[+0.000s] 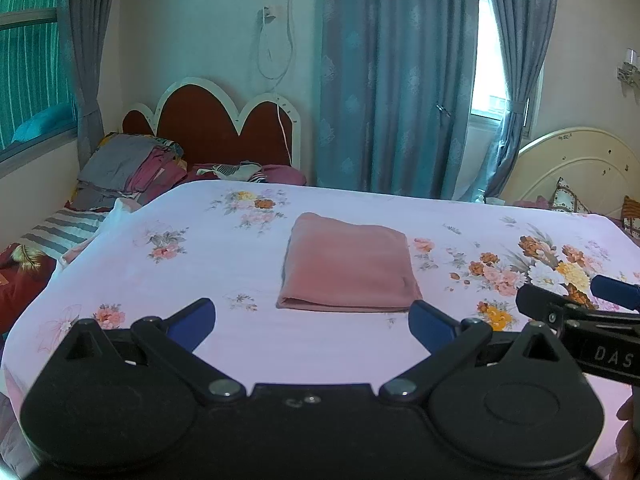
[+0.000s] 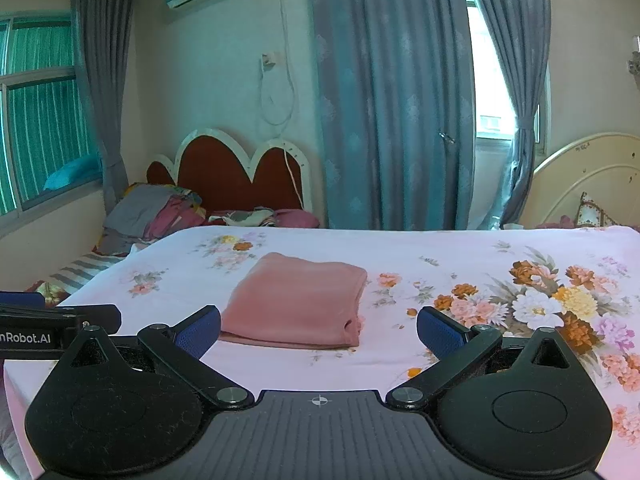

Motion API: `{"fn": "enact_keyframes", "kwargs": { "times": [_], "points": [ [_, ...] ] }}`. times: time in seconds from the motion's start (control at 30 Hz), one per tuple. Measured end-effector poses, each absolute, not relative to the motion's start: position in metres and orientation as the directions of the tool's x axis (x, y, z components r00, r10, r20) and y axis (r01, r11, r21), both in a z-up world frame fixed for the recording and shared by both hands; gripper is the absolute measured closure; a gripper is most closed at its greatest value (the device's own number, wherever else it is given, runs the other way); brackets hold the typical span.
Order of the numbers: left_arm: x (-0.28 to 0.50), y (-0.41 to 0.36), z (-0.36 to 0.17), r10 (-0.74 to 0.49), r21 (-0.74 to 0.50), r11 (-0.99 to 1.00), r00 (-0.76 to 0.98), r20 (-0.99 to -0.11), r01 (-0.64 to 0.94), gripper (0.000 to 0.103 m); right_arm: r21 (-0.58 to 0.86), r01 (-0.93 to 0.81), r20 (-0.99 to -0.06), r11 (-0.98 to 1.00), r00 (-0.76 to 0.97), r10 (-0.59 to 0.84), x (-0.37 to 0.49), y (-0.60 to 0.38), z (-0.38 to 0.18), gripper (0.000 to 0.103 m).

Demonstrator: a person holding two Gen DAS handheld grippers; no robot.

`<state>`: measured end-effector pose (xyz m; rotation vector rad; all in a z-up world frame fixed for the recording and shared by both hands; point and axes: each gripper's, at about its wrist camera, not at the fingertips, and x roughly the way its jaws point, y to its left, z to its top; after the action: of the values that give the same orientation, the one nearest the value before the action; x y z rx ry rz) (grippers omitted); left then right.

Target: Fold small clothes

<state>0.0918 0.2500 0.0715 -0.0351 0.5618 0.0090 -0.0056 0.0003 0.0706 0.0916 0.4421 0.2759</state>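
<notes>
A pink cloth (image 1: 347, 266) lies folded into a neat rectangle on the floral pink bedsheet (image 1: 224, 344); it also shows in the right wrist view (image 2: 296, 302). My left gripper (image 1: 312, 326) is open and empty, held just in front of the cloth's near edge. My right gripper (image 2: 318, 330) is open and empty, to the right of and just behind the cloth's near edge. The right gripper's side shows at the right edge of the left wrist view (image 1: 580, 308). The left gripper's side shows at the left edge of the right wrist view (image 2: 60, 320).
A second bed with a red headboard (image 1: 216, 128) and a pile of clothes (image 1: 128, 168) stands at the back left. Blue curtains (image 1: 396, 80) hang behind. A cream headboard (image 1: 580, 168) is at the right.
</notes>
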Motion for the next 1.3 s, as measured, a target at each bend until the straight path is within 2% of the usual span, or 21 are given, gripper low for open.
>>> {"fn": "enact_keyframes", "kwargs": {
  "times": [1.3],
  "points": [
    [0.0943,0.2549,0.07,0.002,-0.042,0.999,0.837,-0.547,-0.03,0.0,0.163,-0.257,-0.413,0.953,0.859,0.303,0.0002,0.0061,0.0719,0.0]
  ]
}}
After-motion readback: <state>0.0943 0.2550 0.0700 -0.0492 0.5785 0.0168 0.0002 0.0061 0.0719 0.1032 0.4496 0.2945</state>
